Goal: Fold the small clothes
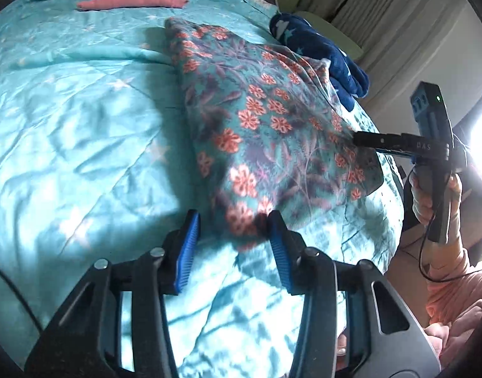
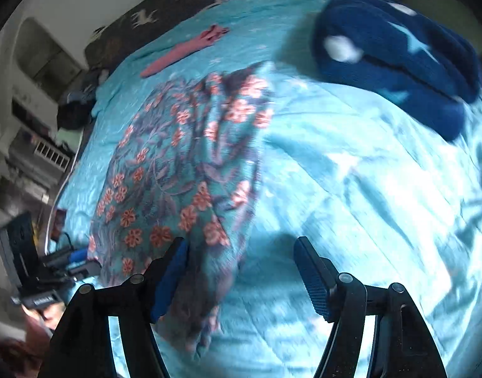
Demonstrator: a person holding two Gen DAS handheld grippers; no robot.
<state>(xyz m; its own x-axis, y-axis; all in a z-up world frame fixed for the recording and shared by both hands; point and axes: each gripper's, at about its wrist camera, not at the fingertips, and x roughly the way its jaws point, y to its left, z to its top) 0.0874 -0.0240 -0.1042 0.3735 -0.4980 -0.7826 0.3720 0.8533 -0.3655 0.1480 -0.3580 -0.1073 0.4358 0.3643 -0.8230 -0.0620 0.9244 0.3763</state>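
Floral teal garment — rumpled, spread on the turquoise quilt

This is a bedroom in a home. A bed with a turquoise quilt printed with small white stars fills most of both views. Clothes lie on it: a floral garment, a rolled pink piece and a dark blue fleece with stars. White curtains hang beside the bed, and shelves stand at the other side.
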